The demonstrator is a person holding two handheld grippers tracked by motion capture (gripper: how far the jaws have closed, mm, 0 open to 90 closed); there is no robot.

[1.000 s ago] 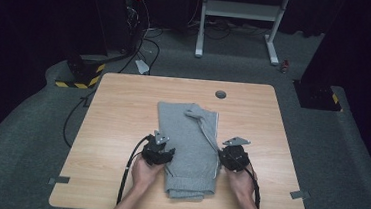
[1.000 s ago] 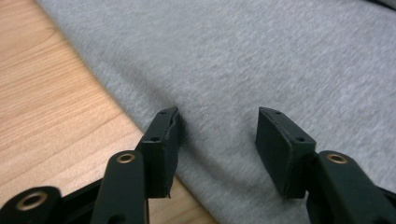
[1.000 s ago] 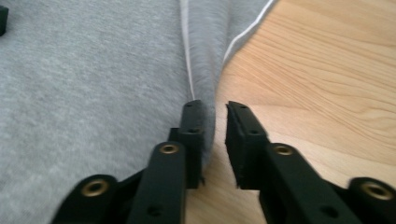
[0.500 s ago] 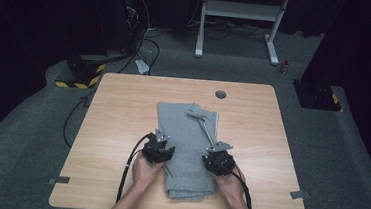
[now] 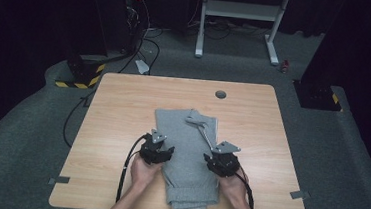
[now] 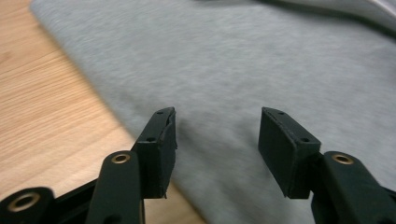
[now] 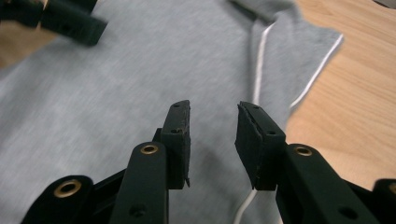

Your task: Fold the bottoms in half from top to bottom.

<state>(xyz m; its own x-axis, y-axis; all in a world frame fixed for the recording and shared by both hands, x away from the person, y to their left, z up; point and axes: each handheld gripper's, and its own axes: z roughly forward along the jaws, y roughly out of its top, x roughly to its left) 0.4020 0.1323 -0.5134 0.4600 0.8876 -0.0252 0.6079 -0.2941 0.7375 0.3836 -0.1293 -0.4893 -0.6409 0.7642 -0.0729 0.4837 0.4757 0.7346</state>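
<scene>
High view: folded grey sweatpants (image 5: 189, 160) with white side stripe, flat on table (image 5: 123, 104).

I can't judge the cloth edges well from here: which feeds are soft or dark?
High view: table evenly lit, surroundings nearly black, grey garment reasonably sharp. Left gripper view: garment smeared and soft, jaws crisper. Right gripper view: cloth blurred, white stripe readable, far table hazy.

Grey sweatpants (image 5: 188, 155), folded lengthwise into a long strip, lying flat on the middle of the table (image 5: 123, 104), cuffed hem toward the near edge, white drawstring (image 5: 205, 136) across the top
</scene>
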